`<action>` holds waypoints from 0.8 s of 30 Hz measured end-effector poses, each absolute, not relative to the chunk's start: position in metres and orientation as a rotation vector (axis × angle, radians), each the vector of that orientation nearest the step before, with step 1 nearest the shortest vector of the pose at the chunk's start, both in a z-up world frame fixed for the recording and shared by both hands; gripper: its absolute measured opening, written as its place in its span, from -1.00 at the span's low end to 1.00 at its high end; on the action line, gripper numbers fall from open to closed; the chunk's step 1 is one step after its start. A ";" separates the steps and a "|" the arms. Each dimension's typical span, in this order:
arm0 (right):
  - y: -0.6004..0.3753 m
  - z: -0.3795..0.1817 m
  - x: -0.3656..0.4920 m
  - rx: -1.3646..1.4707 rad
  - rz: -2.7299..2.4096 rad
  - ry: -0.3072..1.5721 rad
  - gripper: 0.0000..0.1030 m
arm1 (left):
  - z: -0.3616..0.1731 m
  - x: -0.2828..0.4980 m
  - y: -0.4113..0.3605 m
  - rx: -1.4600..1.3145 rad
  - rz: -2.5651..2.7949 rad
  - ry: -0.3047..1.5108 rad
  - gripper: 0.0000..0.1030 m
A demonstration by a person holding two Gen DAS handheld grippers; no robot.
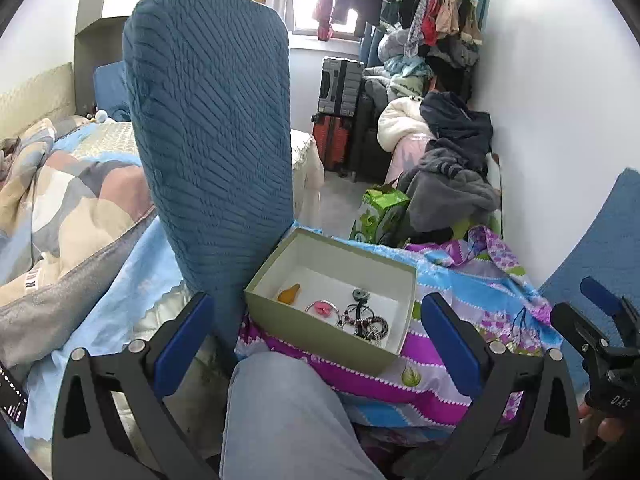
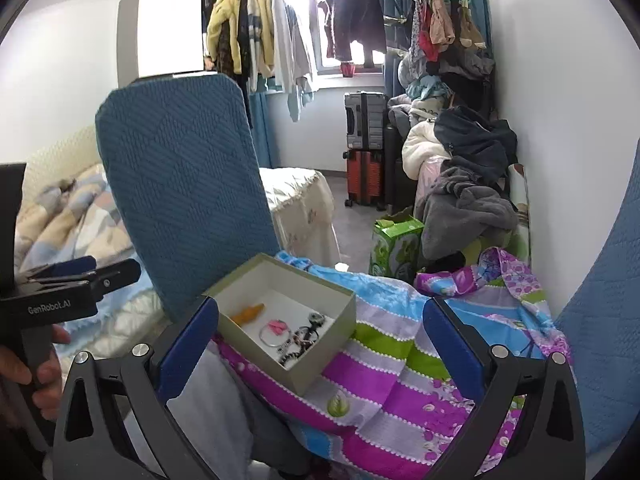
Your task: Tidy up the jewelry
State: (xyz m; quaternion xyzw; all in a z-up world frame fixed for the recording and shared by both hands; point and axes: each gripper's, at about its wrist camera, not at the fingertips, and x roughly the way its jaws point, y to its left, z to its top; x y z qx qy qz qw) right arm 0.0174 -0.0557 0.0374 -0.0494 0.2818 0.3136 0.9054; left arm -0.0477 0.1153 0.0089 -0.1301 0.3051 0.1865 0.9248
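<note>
An open olive-green cardboard box (image 1: 316,338) (image 2: 280,372) with a white inside rests on a colourful cloth (image 1: 436,376) (image 2: 392,384). In it lie an orange piece (image 1: 289,295) (image 2: 250,313), a pink piece inside a thin ring (image 1: 322,308) (image 2: 277,326) and a tangle of black-and-white bracelets (image 1: 362,320) (image 2: 304,338). My left gripper (image 1: 318,334) is open wide, just short of the box, its blue pads touching nothing. My right gripper (image 2: 320,342) is open too, with the box ahead and to the left. Each gripper shows at the edge of the other's view (image 1: 600,320) (image 2: 80,276).
A tall blue quilted chair back (image 1: 208,140) (image 2: 184,200) stands right behind the box on the left. A knee in grey trousers (image 1: 280,408) is under my left gripper. A bed (image 1: 60,200), suitcases (image 2: 364,148), a green carton (image 2: 394,248) and piled clothes (image 2: 464,184) fill the room behind.
</note>
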 end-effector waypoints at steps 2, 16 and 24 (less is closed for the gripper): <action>-0.057 0.034 0.019 -0.090 0.650 0.595 1.00 | 0.007 -0.048 0.114 -0.267 0.388 0.629 0.99; -0.058 0.023 0.023 -0.078 0.634 0.635 1.00 | 0.003 -0.049 0.115 -0.270 0.404 0.646 0.99; -0.058 0.020 0.021 -0.078 0.637 0.643 1.00 | 0.003 -0.050 0.112 -0.265 0.405 0.647 0.99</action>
